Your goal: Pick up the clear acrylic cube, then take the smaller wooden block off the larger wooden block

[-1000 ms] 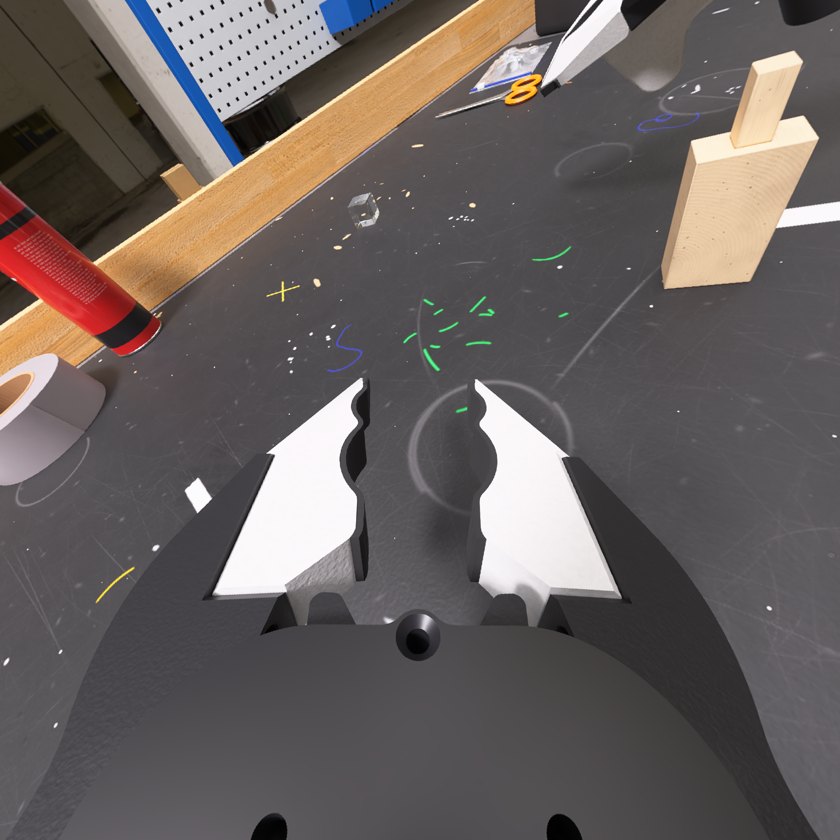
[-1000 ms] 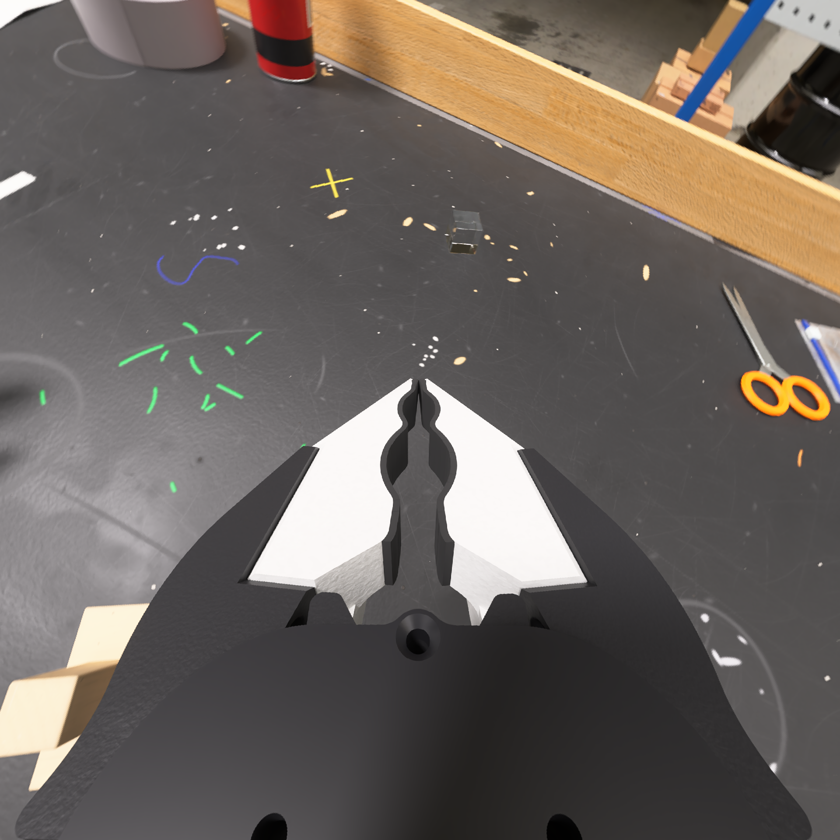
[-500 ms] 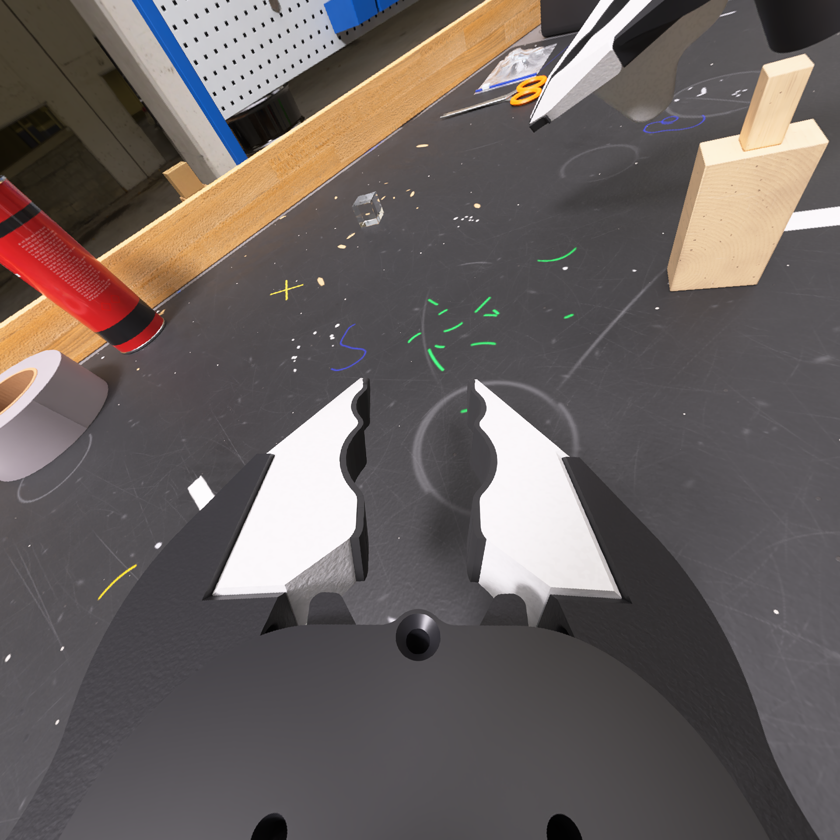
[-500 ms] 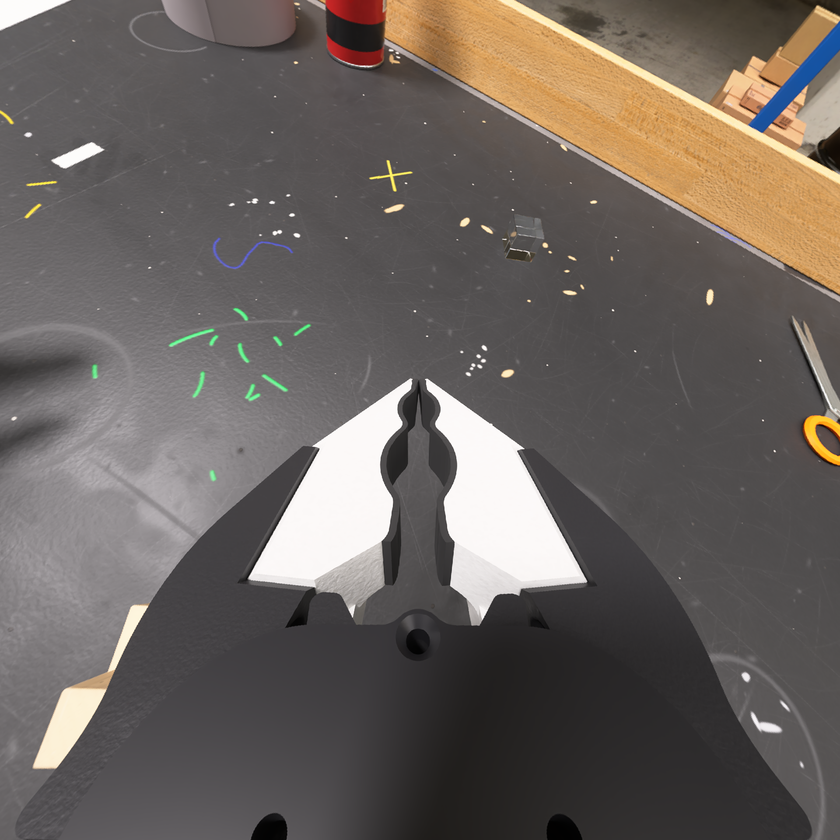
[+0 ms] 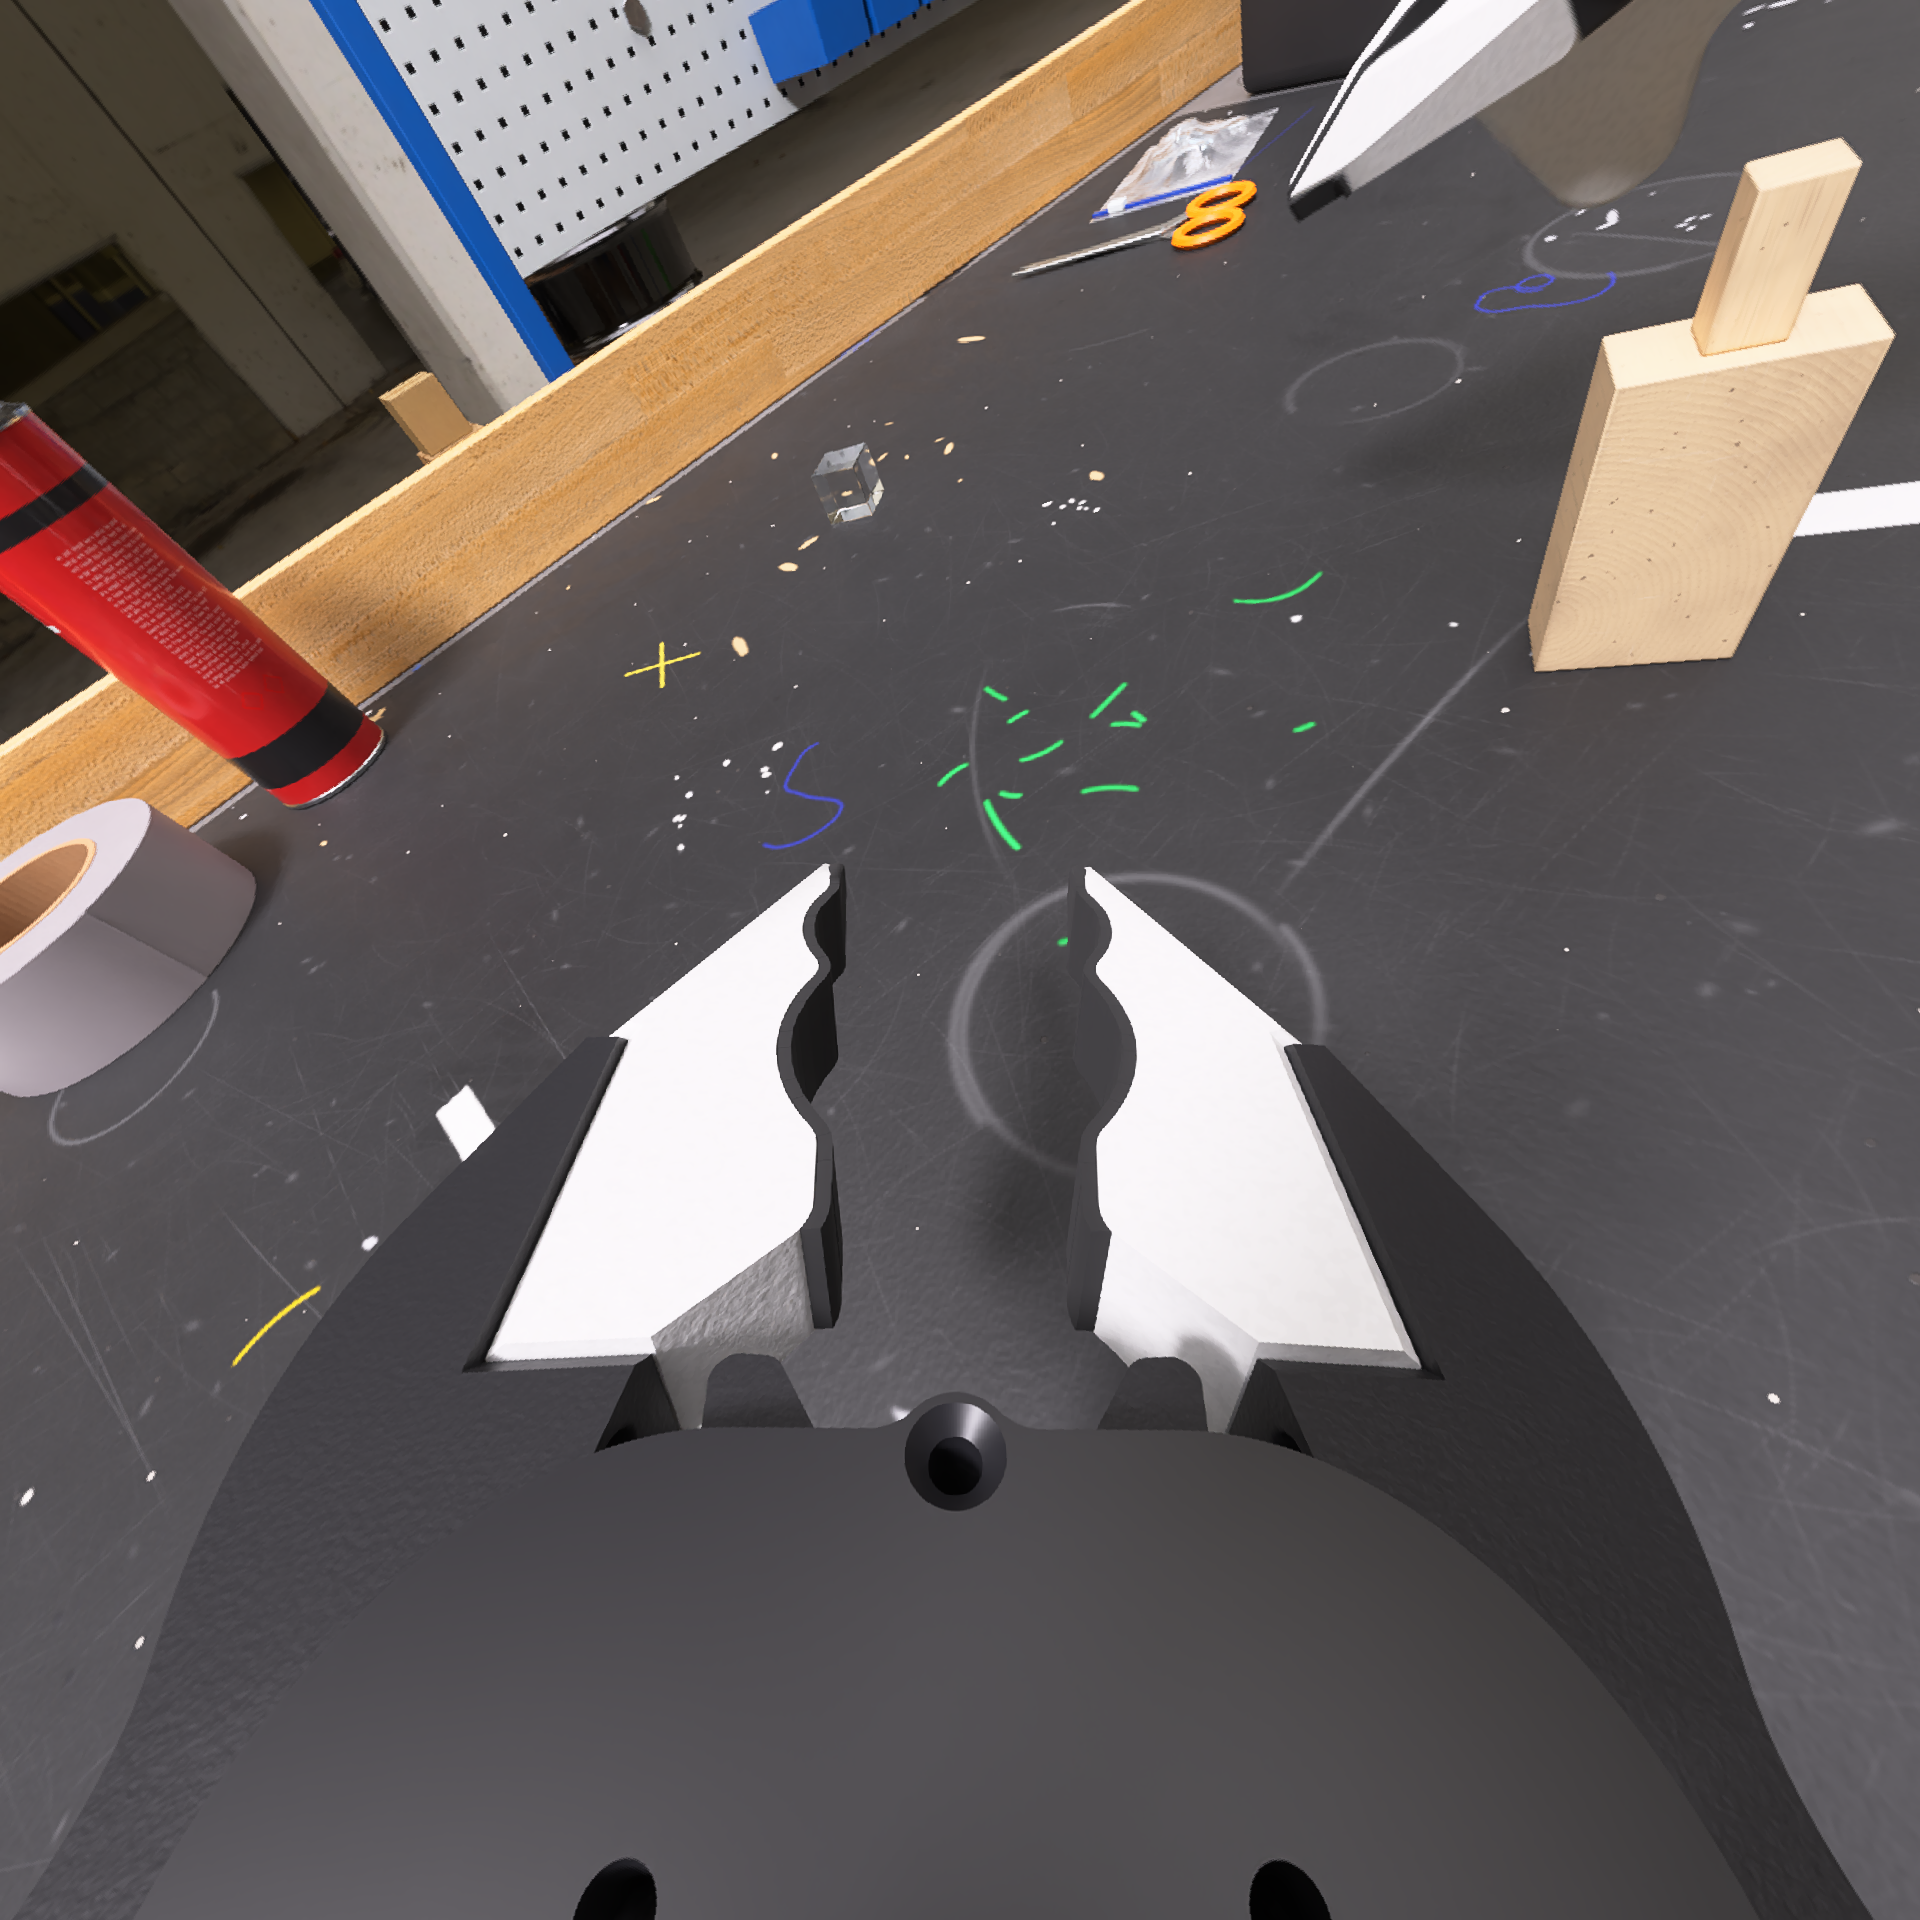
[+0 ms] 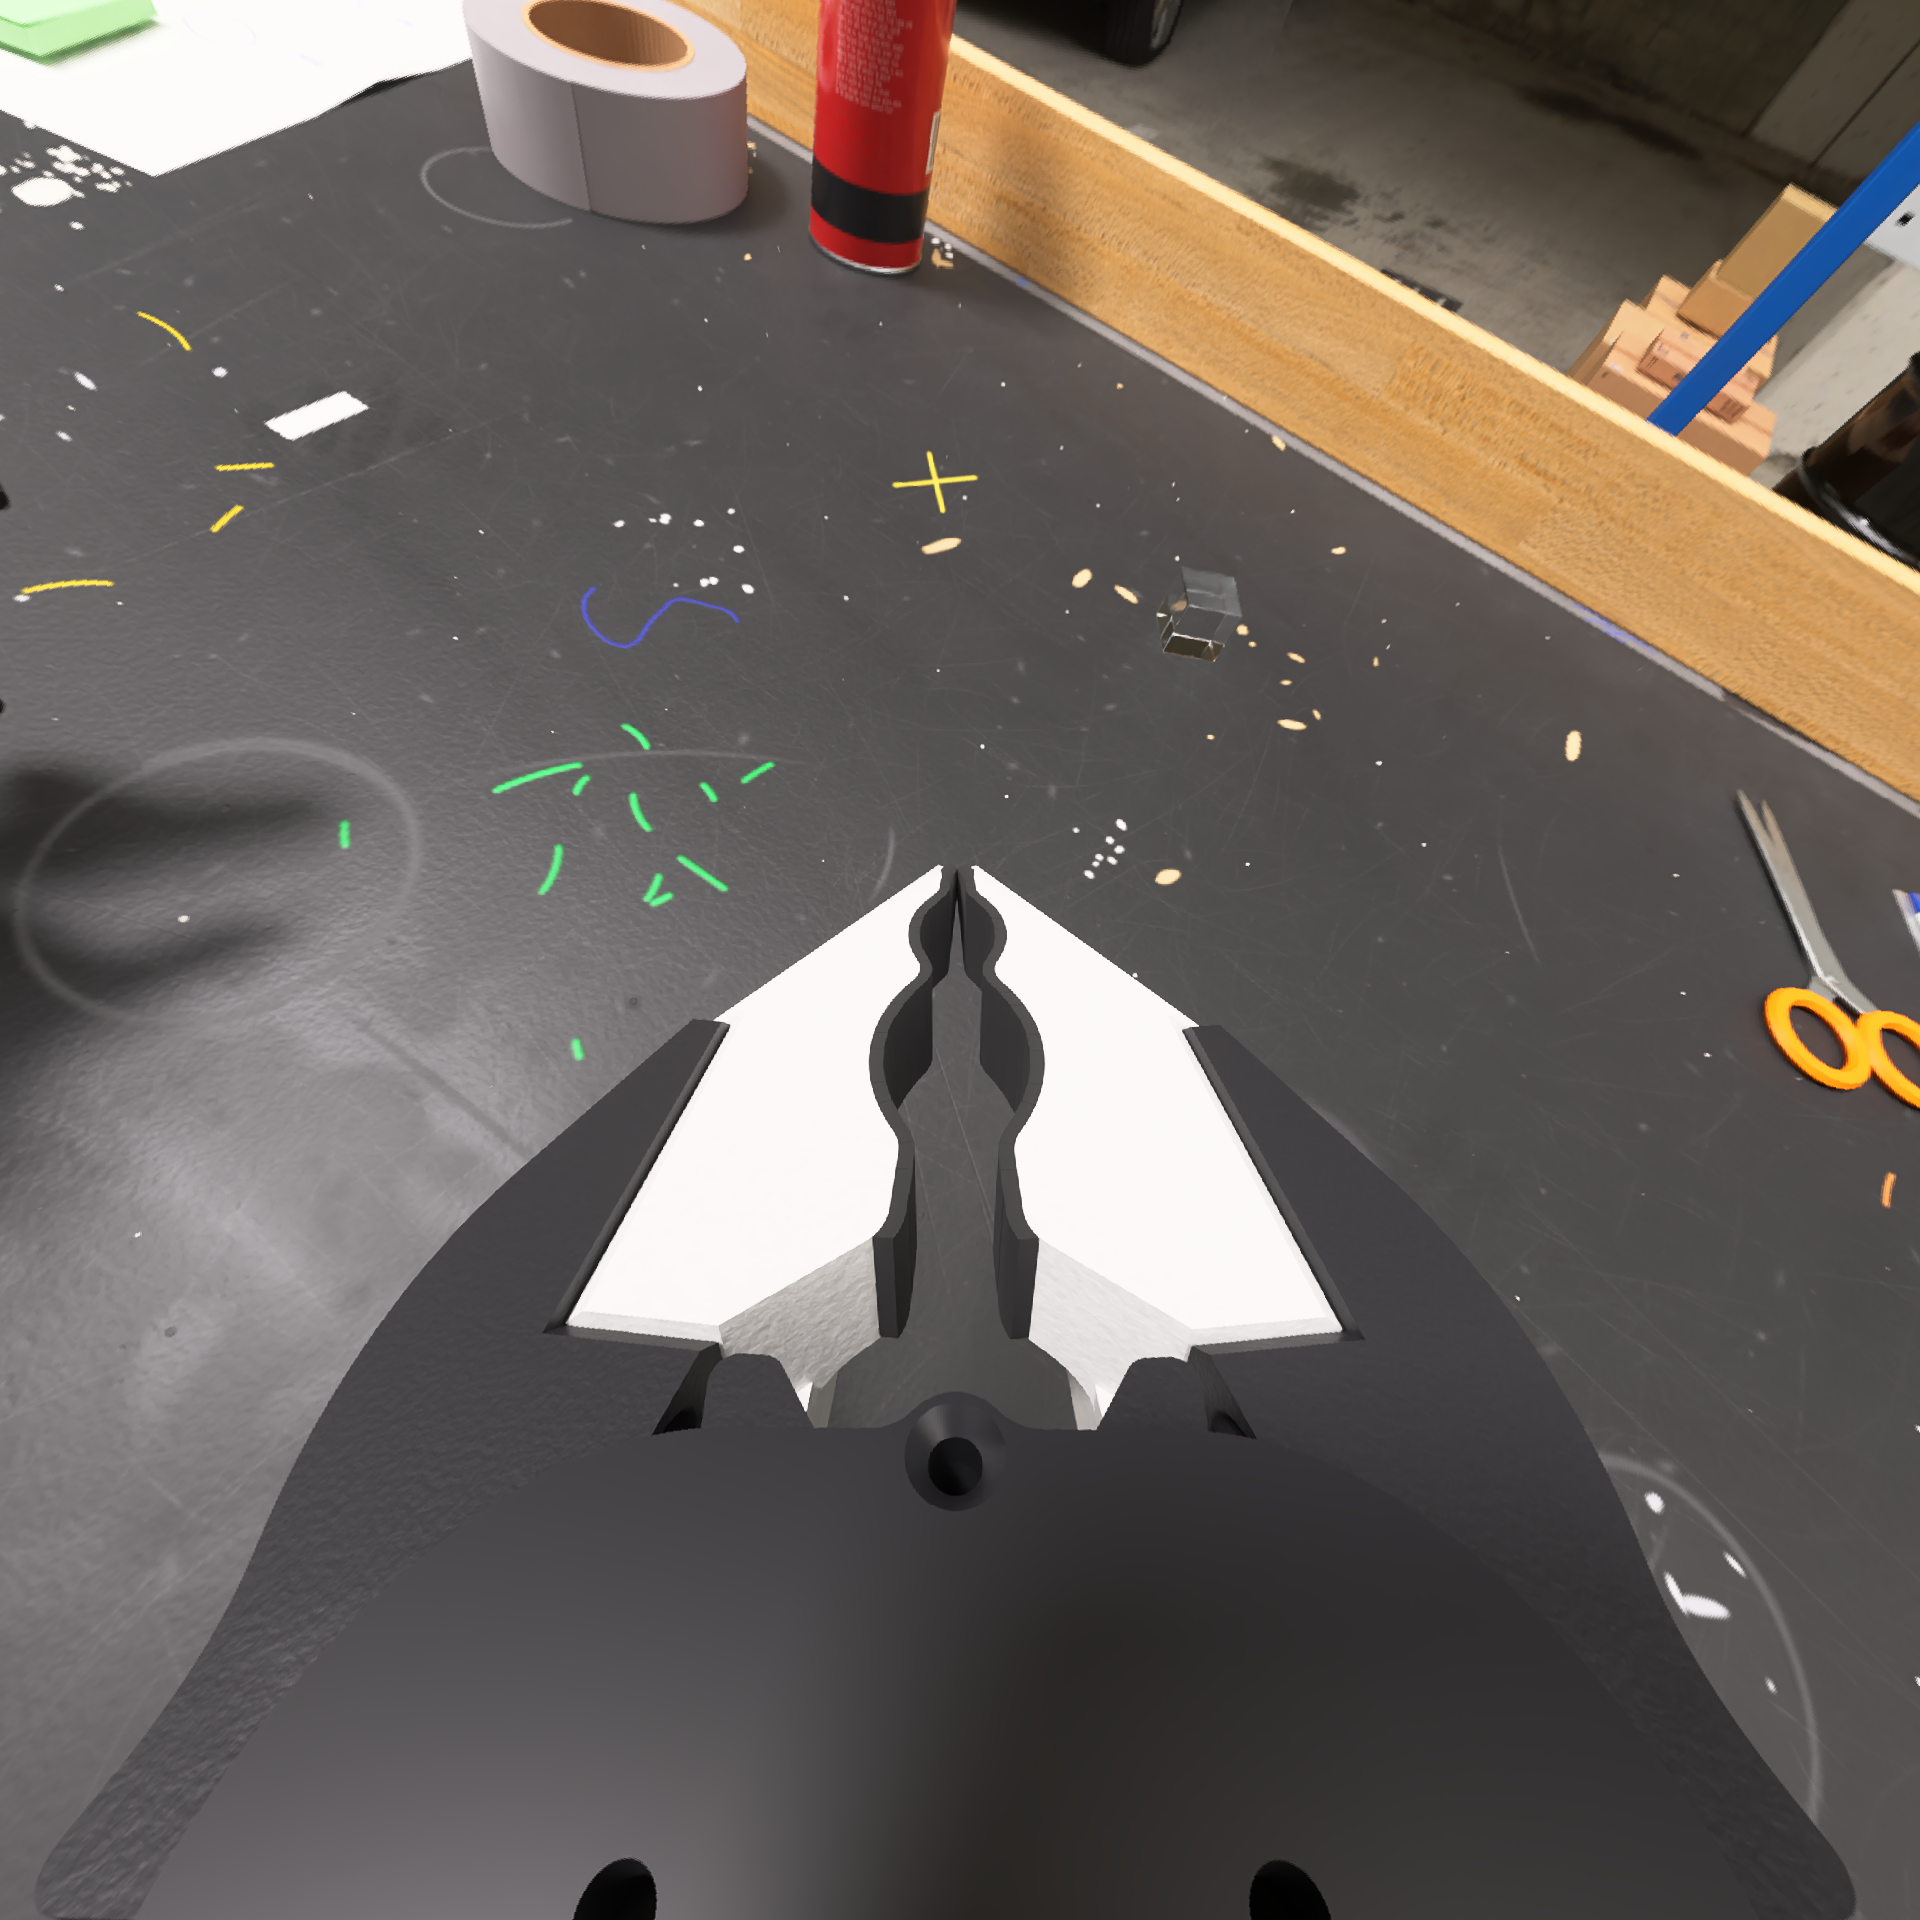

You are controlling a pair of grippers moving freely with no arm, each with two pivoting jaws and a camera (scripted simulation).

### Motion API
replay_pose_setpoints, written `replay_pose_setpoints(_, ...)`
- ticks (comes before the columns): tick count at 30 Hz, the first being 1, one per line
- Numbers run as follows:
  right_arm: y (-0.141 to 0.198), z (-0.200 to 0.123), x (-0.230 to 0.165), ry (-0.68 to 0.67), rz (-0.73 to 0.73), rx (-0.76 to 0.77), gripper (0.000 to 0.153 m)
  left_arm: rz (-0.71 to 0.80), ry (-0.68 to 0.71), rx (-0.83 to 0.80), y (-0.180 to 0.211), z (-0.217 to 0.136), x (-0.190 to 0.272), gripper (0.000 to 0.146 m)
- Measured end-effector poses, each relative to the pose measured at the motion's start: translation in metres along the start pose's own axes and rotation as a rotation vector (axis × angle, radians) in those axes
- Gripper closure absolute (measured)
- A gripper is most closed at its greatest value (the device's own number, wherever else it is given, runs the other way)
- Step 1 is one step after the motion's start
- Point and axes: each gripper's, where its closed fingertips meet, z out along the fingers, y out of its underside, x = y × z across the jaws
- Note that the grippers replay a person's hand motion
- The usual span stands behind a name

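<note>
The clear acrylic cube (image 5: 849, 483) sits on the dark table near the wooden rail; it also shows in the right wrist view (image 6: 1198, 615), ahead and to the right of my right gripper. The larger wooden block (image 5: 1704, 483) stands upright at the right of the left wrist view, with the smaller wooden block (image 5: 1775, 247) standing on top of it. My left gripper (image 5: 956, 883) is open and empty above the table, well short of the cube. My right gripper (image 6: 956, 873) is shut and empty; its fingers (image 5: 1423, 83) show at the top right of the left wrist view.
A red spray can (image 5: 177, 634) (image 6: 878, 125) and a grey tape roll (image 5: 94, 935) (image 6: 623, 114) stand by the wooden rail (image 5: 675, 364). Orange-handled scissors (image 5: 1195, 218) (image 6: 1839, 997) lie near a plastic bag (image 5: 1195, 156). White paper (image 6: 208, 73) lies at the far left.
My right gripper has swung left and moved forward, so the wooden blocks have left its view and the cube has shifted right. My left gripper has hardly moved.
</note>
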Motion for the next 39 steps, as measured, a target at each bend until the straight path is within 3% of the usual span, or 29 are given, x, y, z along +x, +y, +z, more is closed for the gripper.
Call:
replay_pose_setpoints(8,-0.013,-0.032,-0.013,0.009,0.019,0.063,0.151,0.011,-0.009,-0.003,0.0,0.0,-0.002,0.103)
replay_pose_setpoints(13,-0.002,-0.051,-0.031,-0.002,0.036,0.053,0.126,-0.006,0.006,-0.028,-0.004,0.004,-0.009,0.094)
replay_pose_setpoints(17,0.008,-0.064,-0.044,0.028,0.099,0.136,0.124,0.026,0.013,-0.06,-0.027,0.025,-0.024,0.087)
replay_pose_setpoints(20,0.02,-0.066,-0.057,0.044,0.151,0.199,0.126,0.127,0.008,-0.066,-0.063,0.066,-0.039,0.088)
replay_pose_setpoints(24,0.036,-0.065,-0.07,0.074,0.144,0.25,0.132,0.112,0.07,-0.131,-0.092,0.158,-0.051,0.091)
replay_pose_setpoints(30,0.041,-0.068,-0.062,0.112,0.08,0.272,0.136,0.123,0.152,-0.351,-0.076,0.285,-0.06,0.095)
replay_pose_setpoints(36,0.041,-0.064,-0.067,0.078,0.045,0.271,0.136,0.108,0.18,-0.473,-0.058,0.349,-0.057,0.095)
replay_pose_setpoints(39,0.04,-0.063,-0.069,0.07,0.034,0.275,0.137,0.117,0.163,-0.55,-0.045,0.364,-0.06,0.106)
